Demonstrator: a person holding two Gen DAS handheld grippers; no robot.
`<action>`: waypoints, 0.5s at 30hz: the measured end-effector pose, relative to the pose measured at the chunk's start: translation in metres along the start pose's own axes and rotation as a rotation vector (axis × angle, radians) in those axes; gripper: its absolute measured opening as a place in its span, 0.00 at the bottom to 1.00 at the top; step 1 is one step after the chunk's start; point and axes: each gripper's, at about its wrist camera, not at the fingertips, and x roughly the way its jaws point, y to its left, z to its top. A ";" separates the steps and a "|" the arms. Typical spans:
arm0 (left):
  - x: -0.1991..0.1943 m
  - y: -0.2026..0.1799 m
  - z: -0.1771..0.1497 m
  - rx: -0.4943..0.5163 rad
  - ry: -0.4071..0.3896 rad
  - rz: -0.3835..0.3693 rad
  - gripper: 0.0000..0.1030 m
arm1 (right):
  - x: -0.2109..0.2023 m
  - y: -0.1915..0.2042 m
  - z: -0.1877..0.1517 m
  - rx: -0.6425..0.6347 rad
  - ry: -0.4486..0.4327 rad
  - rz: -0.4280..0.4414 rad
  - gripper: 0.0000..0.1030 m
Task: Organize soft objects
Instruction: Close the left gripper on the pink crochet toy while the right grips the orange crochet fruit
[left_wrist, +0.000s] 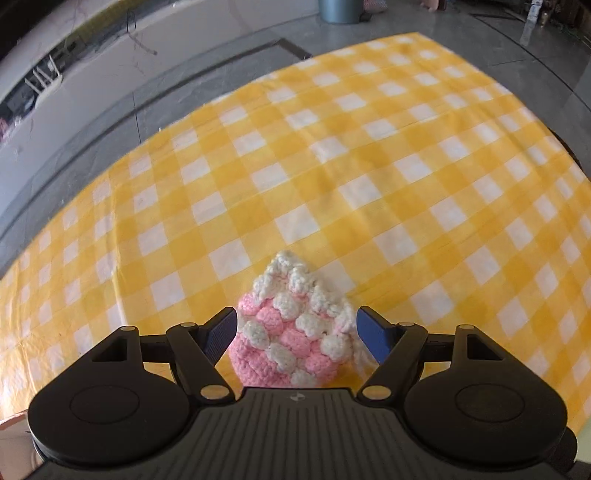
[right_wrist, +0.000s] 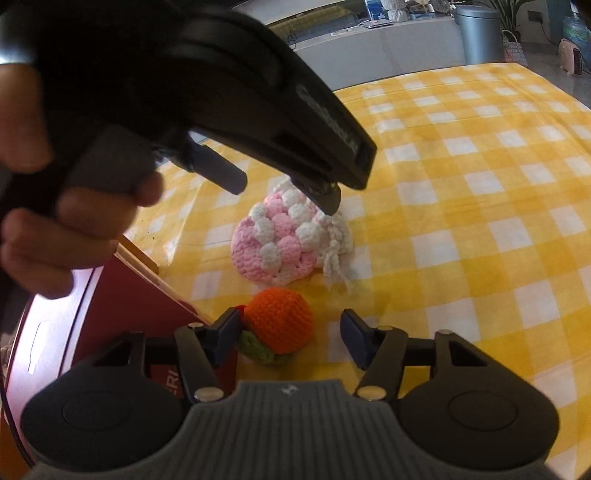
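A pink and white crocheted pouch (left_wrist: 291, 332) lies on the yellow checked tablecloth (left_wrist: 332, 166). My left gripper (left_wrist: 297, 328) points steeply down over it, with a pad on either side and its jaws wide apart. In the right wrist view the left gripper (right_wrist: 284, 192) hovers at the top of the pouch (right_wrist: 284, 240); one fingertip (right_wrist: 328, 201) meets the white yarn, the other stands off it. An orange crocheted ball with green leaves (right_wrist: 279, 326) sits between the pads of my right gripper (right_wrist: 291, 332), with a gap on its right side. Both grippers are open.
A red box (right_wrist: 129, 295) stands at the table's left edge, close beside the orange ball. A person's hand (right_wrist: 74, 229) holds the left gripper's handle. A grey bin (right_wrist: 476, 33) stands on the floor beyond the table. Checked cloth stretches to the right and far side.
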 end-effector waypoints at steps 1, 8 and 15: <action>0.005 0.003 0.001 -0.019 0.015 -0.024 0.86 | 0.000 0.000 0.000 -0.002 -0.002 0.004 0.53; 0.024 0.009 0.011 -0.072 0.093 -0.066 0.94 | 0.001 -0.001 0.001 0.030 -0.004 0.032 0.44; 0.040 -0.006 0.017 -0.074 0.149 0.059 1.00 | 0.001 0.003 0.003 0.025 -0.005 0.031 0.41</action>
